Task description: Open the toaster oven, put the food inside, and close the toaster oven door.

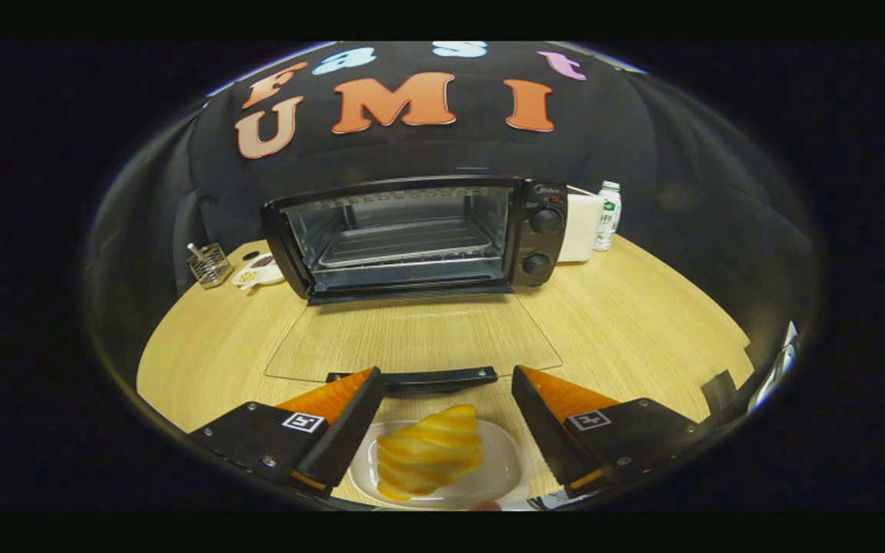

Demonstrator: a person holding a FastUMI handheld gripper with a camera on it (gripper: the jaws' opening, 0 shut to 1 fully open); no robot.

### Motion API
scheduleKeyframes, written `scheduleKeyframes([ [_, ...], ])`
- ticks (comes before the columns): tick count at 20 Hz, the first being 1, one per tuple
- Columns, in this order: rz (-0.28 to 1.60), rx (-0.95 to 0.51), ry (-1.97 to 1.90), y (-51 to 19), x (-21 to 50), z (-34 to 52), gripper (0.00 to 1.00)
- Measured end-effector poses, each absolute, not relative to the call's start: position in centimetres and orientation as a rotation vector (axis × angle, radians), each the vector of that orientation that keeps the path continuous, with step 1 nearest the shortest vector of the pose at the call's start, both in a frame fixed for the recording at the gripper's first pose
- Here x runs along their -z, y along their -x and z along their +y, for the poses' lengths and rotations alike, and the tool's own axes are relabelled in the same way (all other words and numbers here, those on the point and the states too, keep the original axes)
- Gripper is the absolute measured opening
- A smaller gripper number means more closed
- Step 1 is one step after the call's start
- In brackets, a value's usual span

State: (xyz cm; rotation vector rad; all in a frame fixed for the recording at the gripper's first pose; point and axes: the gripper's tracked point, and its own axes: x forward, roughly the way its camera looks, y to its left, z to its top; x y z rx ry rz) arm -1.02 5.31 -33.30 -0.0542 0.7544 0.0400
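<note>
Lying on its plate (pixel 508 468), the croissant (pixel 429 453) sits between the gripper's (pixel 442 388) spread fingers.

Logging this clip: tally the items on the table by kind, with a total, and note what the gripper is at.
Toaster oven, door open flat: 1
Pastry: 1
White plate under it: 1
Bottle: 1
White box: 1
Wire rack: 1
Small dish: 1
Total: 7
Gripper open, fingers either side of the pastry, not pressing on it.

the white plate (pixel 505 468) under the bread is cut off at its near rim; the small dish's (pixel 256 273) contents (dark, blurry) are too small to tell.
</note>
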Motion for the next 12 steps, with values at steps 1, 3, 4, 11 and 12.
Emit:
scheduleKeyframes([
  [1,0.752,-0.034,0.044,1.6,33.1,5.4,0.99],
  [3,0.741,-0.030,0.033,2.7,32.7,5.6,0.99],
  [4,0.734,-0.027,0.032,3.3,32.6,5.7,0.99],
  [11,0.698,0.051,-0.005,7.2,33.0,5.0,0.99],
  [12,0.702,0.061,-0.002,7.9,33.4,4.9,0.99],
])
